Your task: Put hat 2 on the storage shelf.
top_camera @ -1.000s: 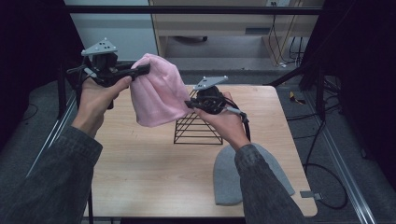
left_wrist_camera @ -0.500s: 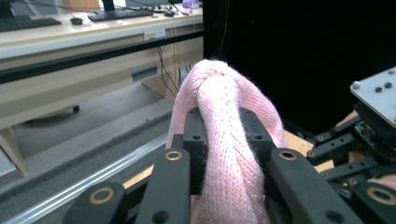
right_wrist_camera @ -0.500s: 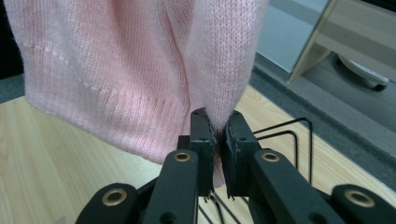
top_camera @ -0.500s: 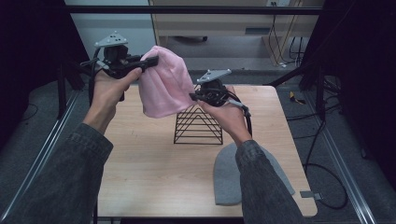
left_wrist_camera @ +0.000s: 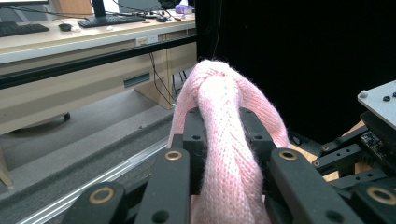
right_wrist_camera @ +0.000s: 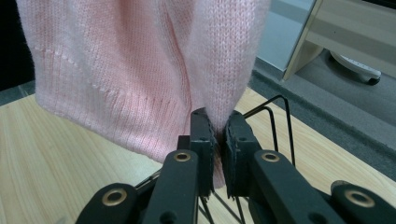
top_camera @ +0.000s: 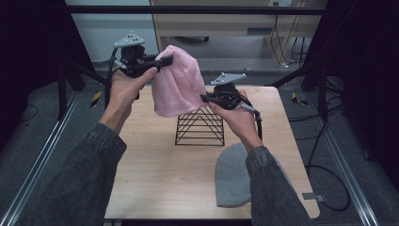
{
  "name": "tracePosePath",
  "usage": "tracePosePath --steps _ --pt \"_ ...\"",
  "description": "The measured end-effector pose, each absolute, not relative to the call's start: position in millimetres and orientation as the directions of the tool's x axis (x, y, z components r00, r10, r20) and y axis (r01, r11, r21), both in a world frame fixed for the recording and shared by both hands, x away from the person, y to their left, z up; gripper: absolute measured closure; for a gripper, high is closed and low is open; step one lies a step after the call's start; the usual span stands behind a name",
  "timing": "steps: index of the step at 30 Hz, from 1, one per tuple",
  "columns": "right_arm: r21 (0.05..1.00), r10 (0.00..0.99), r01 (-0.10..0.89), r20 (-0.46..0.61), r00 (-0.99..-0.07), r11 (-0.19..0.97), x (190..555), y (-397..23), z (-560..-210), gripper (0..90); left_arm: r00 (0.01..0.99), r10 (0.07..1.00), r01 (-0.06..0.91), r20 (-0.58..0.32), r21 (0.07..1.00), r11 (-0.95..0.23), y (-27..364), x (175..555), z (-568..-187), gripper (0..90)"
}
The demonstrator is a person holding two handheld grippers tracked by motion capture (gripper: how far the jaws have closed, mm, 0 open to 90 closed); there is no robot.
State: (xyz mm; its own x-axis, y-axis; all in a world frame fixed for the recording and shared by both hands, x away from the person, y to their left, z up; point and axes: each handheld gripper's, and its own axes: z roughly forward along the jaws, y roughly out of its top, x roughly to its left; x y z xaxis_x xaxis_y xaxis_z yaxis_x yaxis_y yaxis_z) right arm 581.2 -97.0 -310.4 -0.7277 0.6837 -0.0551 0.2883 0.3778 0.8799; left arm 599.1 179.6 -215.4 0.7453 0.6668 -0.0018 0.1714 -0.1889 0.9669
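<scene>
Pink beanie (top_camera: 178,82) pinched by left claw (top_camera: 165,60), right claw (top_camera: 205,98), opening hidden

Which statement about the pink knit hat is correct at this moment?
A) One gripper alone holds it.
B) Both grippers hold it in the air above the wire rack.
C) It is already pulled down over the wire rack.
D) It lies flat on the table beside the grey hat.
B: the left gripper pinches the top of the pink hat and the right gripper pinches its lower edge, with the hat above the wire rack.
</scene>
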Motion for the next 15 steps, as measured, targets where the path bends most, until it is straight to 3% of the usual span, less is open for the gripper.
tracePosePath --steps 15 --pt "0.883 0.697 0.297 -0.047 -0.715 0.364 574.8 -105.7 -325.7 83.9 0.766 0.642 0.169 -0.014 0.969 -0.181 164.7 605.3 -227.6 74.8"
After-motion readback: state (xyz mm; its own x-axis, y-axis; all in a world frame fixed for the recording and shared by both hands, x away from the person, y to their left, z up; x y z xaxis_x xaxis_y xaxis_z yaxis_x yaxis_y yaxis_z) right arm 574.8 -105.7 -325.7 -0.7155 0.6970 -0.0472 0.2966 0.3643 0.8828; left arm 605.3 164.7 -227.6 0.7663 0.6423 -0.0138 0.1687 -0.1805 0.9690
